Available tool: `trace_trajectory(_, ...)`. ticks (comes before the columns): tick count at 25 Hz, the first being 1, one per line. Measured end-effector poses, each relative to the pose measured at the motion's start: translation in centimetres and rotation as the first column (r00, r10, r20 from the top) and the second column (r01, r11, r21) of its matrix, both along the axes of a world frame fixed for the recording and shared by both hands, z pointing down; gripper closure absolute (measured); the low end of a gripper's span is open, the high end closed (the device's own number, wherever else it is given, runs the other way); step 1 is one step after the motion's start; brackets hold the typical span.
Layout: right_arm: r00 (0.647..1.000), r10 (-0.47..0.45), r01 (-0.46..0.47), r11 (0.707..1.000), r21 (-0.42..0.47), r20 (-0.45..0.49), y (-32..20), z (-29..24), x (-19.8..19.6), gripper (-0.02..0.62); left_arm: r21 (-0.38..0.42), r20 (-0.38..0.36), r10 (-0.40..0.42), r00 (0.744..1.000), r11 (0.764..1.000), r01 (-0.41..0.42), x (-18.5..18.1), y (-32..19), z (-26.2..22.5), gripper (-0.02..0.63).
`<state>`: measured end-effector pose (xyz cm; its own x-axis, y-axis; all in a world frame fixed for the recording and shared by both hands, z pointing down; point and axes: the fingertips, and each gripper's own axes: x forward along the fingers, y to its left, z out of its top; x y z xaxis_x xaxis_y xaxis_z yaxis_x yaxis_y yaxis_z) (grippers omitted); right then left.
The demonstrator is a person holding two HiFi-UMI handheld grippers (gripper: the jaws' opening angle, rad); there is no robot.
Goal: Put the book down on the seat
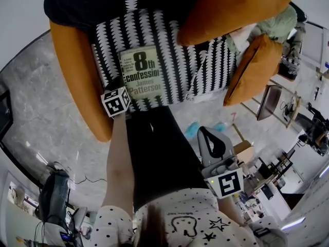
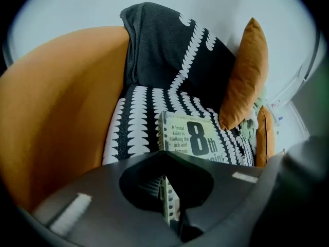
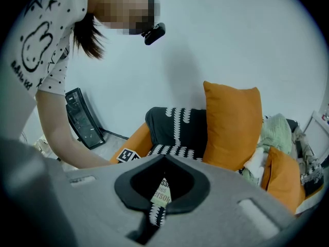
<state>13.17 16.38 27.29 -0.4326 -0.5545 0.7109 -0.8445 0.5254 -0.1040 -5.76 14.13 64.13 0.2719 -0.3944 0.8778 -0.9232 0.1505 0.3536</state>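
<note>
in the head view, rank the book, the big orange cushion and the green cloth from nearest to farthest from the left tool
1. book: clamped in the left tool, at its lower left corner.
2. big orange cushion: up and to the right.
3. green cloth: far right, beyond that cushion.

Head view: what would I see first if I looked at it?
The book with its big "8th", on the black-and-white blanket that covers the seat. All around it is the bright orange armchair. The left gripper is shut on the book's near corner.
</note>
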Motion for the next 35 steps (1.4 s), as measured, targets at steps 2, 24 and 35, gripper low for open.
trace_trajectory(2,1.0,-0.001,0.001,1.0,0.014,0.003,0.0,-0.4,-0.1,0.597,0.022,-0.001,0.002,1.0,1.0,-0.002,0.0,-0.4,-0.9,0.606)
trace_trajectory(24,0.998,-0.043,0.033,0.98,0.194,0.049,0.0,-6.5,0.4,0.598,0.25,0.052,-0.011,0.999,0.968,-0.002,0.5,-2.5,-14.4,0.606)
trace_trajectory(35,0.997,-0.039,0.021,0.97,0.243,0.067,-0.5,-7.3,-0.7,0.598,0.348,0.078,-0.039,0.996,0.937,0.009,-1.0,-4.0,-19.6,0.606)
